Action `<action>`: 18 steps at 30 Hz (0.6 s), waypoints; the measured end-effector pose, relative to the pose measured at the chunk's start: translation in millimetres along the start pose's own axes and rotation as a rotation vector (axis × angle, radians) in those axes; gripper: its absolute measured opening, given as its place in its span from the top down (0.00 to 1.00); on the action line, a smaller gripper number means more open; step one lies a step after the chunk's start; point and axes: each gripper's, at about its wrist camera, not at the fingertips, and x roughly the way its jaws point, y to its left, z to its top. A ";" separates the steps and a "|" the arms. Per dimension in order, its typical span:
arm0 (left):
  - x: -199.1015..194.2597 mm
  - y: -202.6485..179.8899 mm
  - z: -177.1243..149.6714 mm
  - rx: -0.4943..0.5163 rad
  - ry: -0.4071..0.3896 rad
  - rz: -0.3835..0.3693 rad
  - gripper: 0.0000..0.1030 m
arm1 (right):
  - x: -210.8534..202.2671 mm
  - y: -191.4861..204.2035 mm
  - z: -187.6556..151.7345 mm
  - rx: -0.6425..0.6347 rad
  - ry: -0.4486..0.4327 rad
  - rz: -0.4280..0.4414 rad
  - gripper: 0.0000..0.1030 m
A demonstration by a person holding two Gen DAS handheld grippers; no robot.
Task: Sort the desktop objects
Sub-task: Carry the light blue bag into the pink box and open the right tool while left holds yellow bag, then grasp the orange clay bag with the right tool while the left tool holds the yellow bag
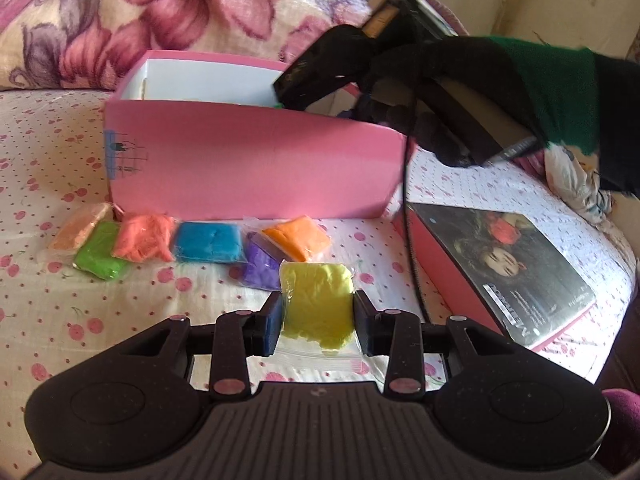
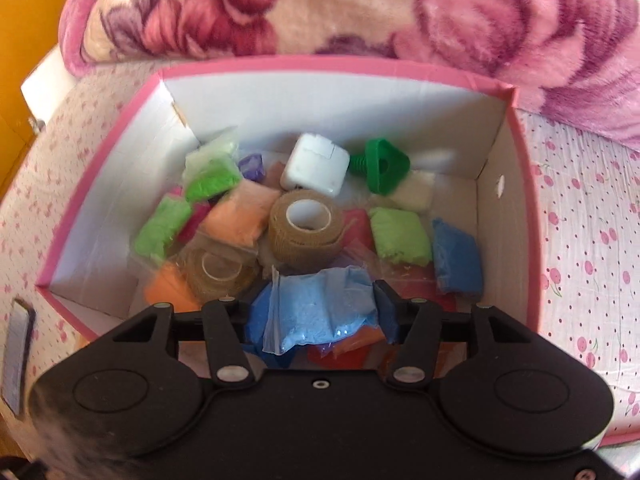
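My left gripper (image 1: 318, 322) is shut on a yellow clay bag (image 1: 318, 304), low over the bedsheet. Beyond it lie several clay bags: tan (image 1: 80, 226), green (image 1: 100, 250), salmon (image 1: 144, 236), blue (image 1: 209, 242), purple (image 1: 260, 266) and orange (image 1: 296, 238). Behind them stands the pink box (image 1: 256, 168). My right gripper (image 2: 320, 316) is shut on a light blue clay bag (image 2: 320, 308) and holds it over the open pink box (image 2: 332, 66). Inside lie many clay bags, two tan tape rolls (image 2: 306, 224), a white cube (image 2: 316, 166) and a green plastic bolt (image 2: 378, 166).
The box lid (image 1: 504, 272) with a dark printed picture lies right of the box. A floral pillow (image 1: 160, 12) sits behind the box. The right hand in a black glove with the other gripper (image 1: 440, 92) hangs over the box's right end.
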 end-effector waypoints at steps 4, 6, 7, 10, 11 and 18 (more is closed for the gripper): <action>0.2 2.1 0.3 -0.008 0.001 0.001 0.66 | -8.8 -3.8 -1.6 0.013 -0.028 -0.003 0.29; -0.5 2.6 0.6 -0.009 -0.003 0.002 0.66 | -13.1 -5.4 -2.1 0.024 -0.036 0.004 0.29; -0.7 3.4 0.9 -0.010 -0.006 0.005 0.66 | -18.5 -3.1 -2.4 0.017 -0.051 -0.001 0.29; -1.2 7.6 1.8 -0.020 -0.011 0.021 0.66 | -40.4 8.4 -8.0 -0.032 -0.117 -0.019 0.29; -1.5 9.6 2.4 -0.025 -0.013 0.029 0.66 | -49.8 14.3 -13.7 -0.059 -0.145 -0.018 0.29; -6.7 27.5 7.6 -0.080 -0.038 0.084 0.66 | -83.9 47.8 -79.2 -0.206 -0.254 -0.007 0.29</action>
